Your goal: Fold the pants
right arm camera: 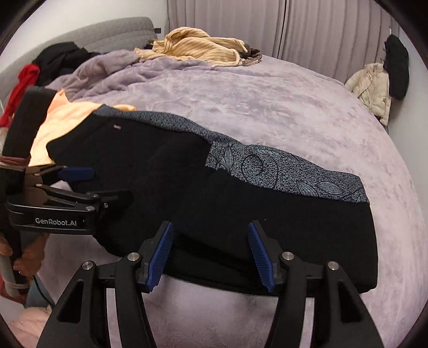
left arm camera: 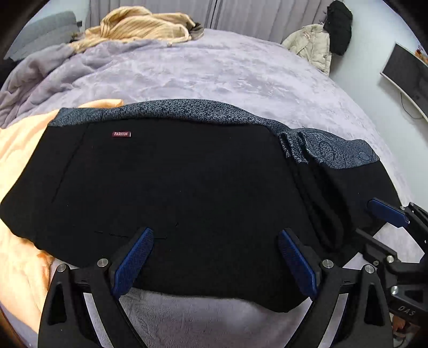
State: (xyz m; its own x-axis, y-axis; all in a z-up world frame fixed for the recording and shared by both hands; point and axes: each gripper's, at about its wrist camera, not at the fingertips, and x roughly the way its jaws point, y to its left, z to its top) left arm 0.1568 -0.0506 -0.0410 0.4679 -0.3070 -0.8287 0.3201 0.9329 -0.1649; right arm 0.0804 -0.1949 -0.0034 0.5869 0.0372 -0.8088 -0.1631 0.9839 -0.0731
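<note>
Black pants with a blue-grey patterned band along the far edge lie flat on the lilac bed cover; a small red "FASHION" label shows near their left end. They also fill the right wrist view. My left gripper is open, its blue pads over the pants' near edge, holding nothing. My right gripper is open above the near edge of the folded right part. The right gripper's pad shows at the right in the left wrist view; the left gripper shows at the left in the right wrist view.
The lilac bed cover spreads beyond the pants. An orange cloth lies under their left end. A yellow ribbed garment and rumpled blanket lie at the far side. A cream jacket and a monitor stand at the right.
</note>
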